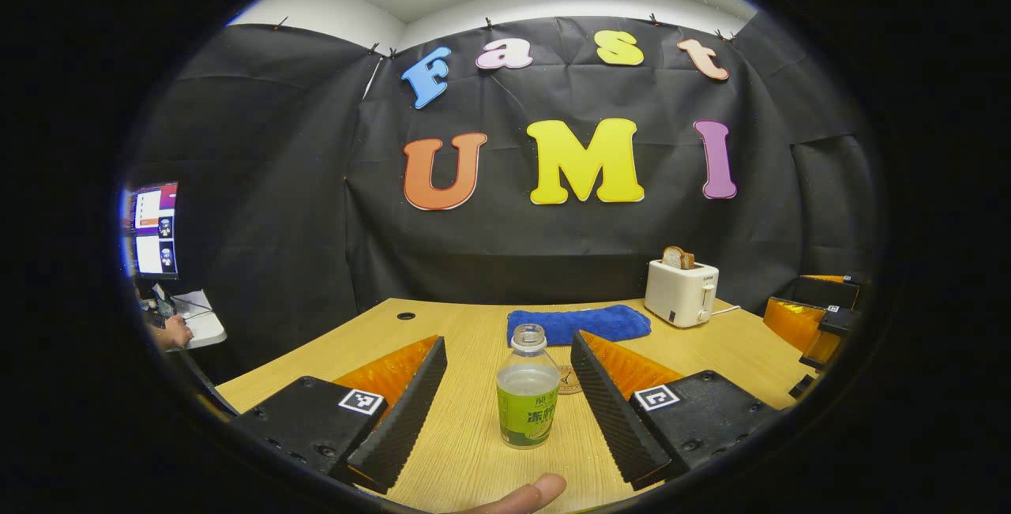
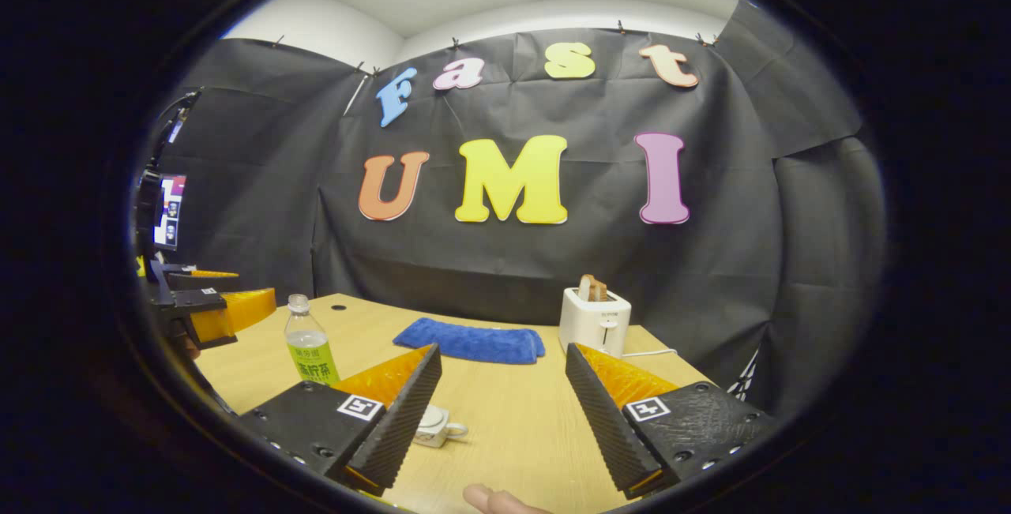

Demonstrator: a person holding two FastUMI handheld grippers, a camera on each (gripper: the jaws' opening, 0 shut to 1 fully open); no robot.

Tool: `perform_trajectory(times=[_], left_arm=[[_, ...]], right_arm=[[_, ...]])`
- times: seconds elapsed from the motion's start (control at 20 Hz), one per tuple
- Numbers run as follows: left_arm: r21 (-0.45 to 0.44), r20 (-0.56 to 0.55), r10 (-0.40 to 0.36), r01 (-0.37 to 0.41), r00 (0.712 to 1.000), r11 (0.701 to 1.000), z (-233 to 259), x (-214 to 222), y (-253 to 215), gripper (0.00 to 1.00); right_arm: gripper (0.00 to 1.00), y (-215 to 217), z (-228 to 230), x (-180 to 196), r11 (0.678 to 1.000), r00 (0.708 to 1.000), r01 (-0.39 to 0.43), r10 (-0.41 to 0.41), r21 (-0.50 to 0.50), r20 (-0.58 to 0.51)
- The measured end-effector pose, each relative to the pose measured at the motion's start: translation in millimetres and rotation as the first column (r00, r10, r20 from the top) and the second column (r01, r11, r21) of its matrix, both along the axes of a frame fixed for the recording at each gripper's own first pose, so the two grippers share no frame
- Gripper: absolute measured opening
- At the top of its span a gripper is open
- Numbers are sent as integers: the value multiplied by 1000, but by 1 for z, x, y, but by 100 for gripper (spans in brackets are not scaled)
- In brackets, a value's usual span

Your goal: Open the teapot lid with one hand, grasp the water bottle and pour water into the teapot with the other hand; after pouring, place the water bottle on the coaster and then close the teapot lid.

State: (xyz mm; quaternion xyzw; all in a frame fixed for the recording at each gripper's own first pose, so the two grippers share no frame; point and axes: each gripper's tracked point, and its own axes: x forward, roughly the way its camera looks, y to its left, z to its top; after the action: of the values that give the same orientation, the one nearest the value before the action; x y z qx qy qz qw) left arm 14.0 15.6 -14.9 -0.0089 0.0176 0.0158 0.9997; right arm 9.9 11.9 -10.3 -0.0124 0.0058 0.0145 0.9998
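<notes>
Nothing looks done yet. The left claw [image 1: 509,407], fingers spread wide, frames the capless water bottle [image 1: 527,399] standing bottom centre on the desk [image 1: 474,324], coaster [image 1: 569,380] just behind it. The right gripper view adds the teapot [image 2: 436,425], bottom centre, part-hidden behind one finger of the equally spread right claw [image 2: 501,411].

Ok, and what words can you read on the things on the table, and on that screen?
No text here can be quoted for sure.
On the bottle: printed writing on its green wrapper, too blurred to read.
On the toaster: a tiny mark on the front, too small to read.
On the coaster: a faint pattern, mostly hidden behind the bottle, unreadable.
On the screen: too small to read.
</notes>
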Motion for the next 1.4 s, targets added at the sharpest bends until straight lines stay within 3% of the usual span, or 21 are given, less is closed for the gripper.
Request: perform_trajectory(times=[0.2, 0.4, 0.7, 0.8, 0.85, 0.95, 1.05, 1.1, 1.4], left_arm=[[0, -13, -4, 4, 1000, 1000, -5, 1, -1, 99], [-5, -14, -3, 3, 1000, 1000, -5, 3, 1, 99], [-5, -46, 20, -20, 999, 1000, -18, 11, 8, 99], [-17, -57, 44, -45, 997, 999, -23, 11, 15, 99], [-23, -62, 49, -51, 997, 998, -24, 12, 15, 99], [-31, -63, 52, -54, 997, 998, -23, 13, 14, 99], [-28, -66, 46, -48, 997, 998, -25, 15, 11, 99], [-25, -66, 42, -44, 997, 999, -26, 16, 8, 99], [1, -70, 17, -17, 997, 1000, -28, 18, -1, 99]], right_arm=[[98, 9, -7, 12, 999, 1000, -23, 23, 37, 10], [95, 46, -42, 43, 988, 994, -106, 106, 113, 1], [93, 76, -107, 73, 986, 985, -149, 154, 77, -75], [81, 86, -120, 74, 978, 976, -181, 191, 102, -104], [68, 91, -127, 76, 973, 969, -198, 213, 116, -129], [60, 99, -135, 77, 967, 957, -221, 240, 126, -160], [60, 98, -133, 81, 968, 957, -222, 240, 121, -162], [50, 98, -137, 82, 969, 956, -223, 239, 110, -168], [51, 111, -142, 91, 966, 946, -259, 258, 26, -196]])
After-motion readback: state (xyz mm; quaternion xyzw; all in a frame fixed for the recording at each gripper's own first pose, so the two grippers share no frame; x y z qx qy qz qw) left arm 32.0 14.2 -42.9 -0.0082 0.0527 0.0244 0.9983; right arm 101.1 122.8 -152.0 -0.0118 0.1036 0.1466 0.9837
